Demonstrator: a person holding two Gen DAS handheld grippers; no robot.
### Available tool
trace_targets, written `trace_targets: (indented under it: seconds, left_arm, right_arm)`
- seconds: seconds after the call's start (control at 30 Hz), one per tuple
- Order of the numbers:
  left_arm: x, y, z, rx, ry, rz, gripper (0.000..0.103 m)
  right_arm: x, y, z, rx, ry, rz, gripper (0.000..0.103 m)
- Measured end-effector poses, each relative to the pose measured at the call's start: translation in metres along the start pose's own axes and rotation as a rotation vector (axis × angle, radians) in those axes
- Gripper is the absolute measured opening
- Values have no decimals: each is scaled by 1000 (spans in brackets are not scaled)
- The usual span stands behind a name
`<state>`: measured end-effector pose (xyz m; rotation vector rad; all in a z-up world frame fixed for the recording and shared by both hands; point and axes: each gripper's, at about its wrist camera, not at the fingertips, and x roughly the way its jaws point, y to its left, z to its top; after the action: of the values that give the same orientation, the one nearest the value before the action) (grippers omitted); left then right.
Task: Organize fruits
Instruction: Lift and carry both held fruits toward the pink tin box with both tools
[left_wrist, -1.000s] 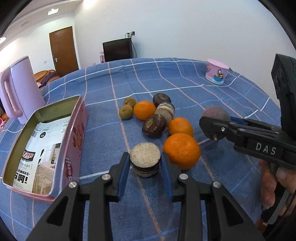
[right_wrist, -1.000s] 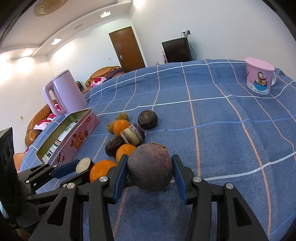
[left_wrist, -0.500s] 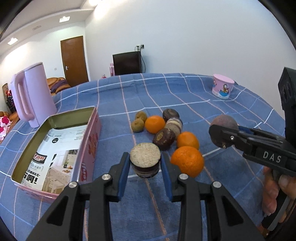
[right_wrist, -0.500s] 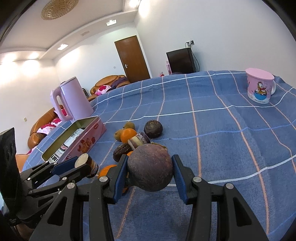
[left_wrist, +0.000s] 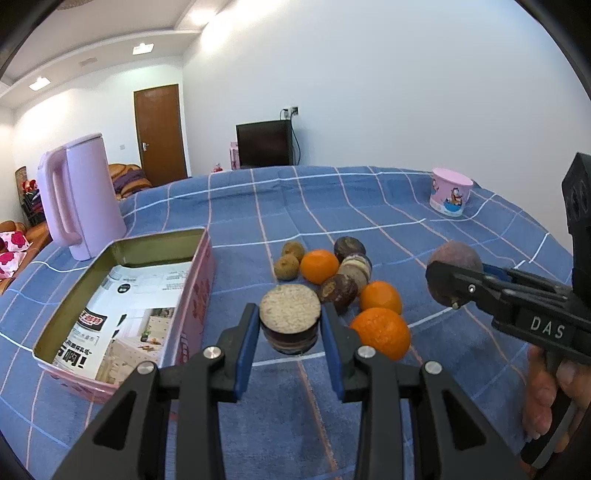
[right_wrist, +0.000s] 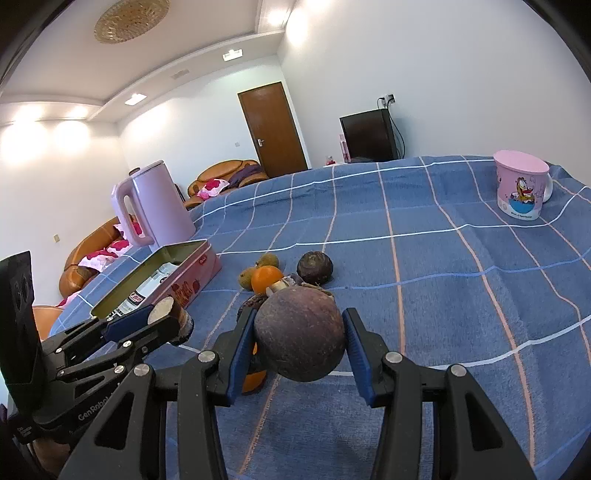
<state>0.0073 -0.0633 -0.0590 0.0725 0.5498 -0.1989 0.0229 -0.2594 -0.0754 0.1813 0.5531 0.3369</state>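
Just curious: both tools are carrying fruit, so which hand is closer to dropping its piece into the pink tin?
Left: its tool grips the cut fruit right beside the open tin.

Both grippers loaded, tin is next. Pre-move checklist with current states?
1. Left gripper shut on cut-top fruit: ok.
2. Right gripper shut on round purple fruit: ok.
3. Both fruits lifted off the cloth: ok.
4. Pink tin open, only printed paper inside: ok.
5. Path from left gripper to tin unobstructed: ok.
6. Grip firmness on either fruit: cannot tell.
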Motion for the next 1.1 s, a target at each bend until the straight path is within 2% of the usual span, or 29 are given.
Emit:
trace_targets:
  seconds: [1.1]
  left_arm:
    - [-17,7,1,-36,-112,45,36]
  right_arm:
    - [-17,8,-2,-42,-105,-27,49]
